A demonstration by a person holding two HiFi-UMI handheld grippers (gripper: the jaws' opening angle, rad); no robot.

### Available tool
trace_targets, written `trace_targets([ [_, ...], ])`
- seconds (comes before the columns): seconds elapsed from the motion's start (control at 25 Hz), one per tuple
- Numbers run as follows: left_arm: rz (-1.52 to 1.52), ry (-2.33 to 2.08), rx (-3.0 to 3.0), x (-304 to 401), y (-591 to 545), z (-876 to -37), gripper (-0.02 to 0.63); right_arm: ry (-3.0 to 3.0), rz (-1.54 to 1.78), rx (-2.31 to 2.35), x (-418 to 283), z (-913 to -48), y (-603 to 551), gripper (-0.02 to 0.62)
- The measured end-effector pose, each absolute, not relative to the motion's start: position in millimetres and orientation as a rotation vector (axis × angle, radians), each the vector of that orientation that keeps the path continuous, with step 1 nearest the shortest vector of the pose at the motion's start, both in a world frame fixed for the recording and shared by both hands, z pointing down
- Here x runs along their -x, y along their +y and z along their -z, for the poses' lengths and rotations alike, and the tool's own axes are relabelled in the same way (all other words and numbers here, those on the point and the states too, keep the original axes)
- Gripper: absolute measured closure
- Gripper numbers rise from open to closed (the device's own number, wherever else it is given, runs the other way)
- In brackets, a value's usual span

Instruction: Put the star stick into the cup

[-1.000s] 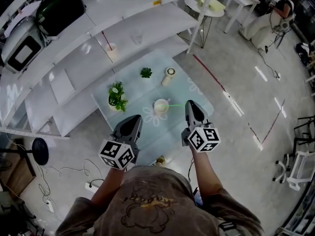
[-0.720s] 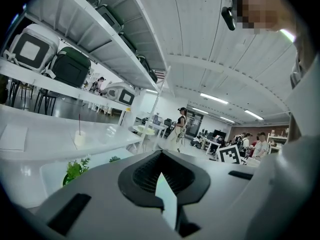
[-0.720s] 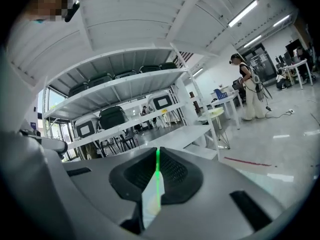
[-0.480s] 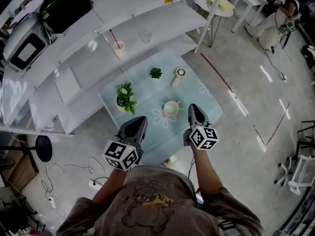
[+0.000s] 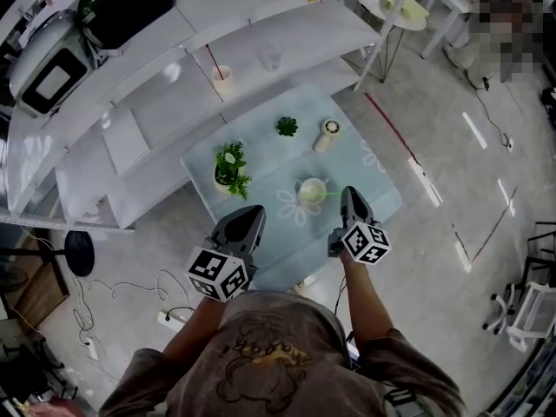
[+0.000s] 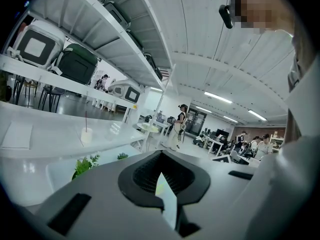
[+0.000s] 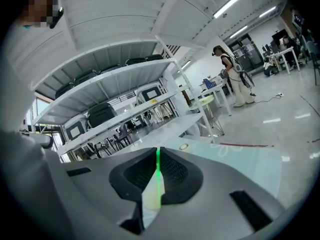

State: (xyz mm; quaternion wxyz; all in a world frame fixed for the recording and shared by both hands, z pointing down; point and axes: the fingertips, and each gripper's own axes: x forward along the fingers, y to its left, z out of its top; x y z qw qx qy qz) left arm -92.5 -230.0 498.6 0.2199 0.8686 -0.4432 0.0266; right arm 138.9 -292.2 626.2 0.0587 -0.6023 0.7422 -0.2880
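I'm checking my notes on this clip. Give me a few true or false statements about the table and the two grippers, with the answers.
1. The right gripper is shut on the green stick. True.
2. The cup stands on the floor. False: it stands on the glass table.
3. A potted plant stands on the table, left of the cup in the head view. True.
4. The left gripper grips the potted plant. False: its jaws are together on nothing, short of the plant.
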Motion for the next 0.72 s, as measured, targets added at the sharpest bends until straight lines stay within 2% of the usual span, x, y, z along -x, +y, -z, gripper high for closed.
trace_targets([
  [0.32,-0.072,-1.212,-2.401,89.8,-230.9,-500.1,0.584,2.259,0.880,1.862,-145.5,-638.3,-291.9,0.567],
  [0.72,-0.084,-1.134,-2.430,66.0,-224.7,-502.5,0.584,2.295,0.893,1.897,-166.1,-641.4,-282.2,0.509],
])
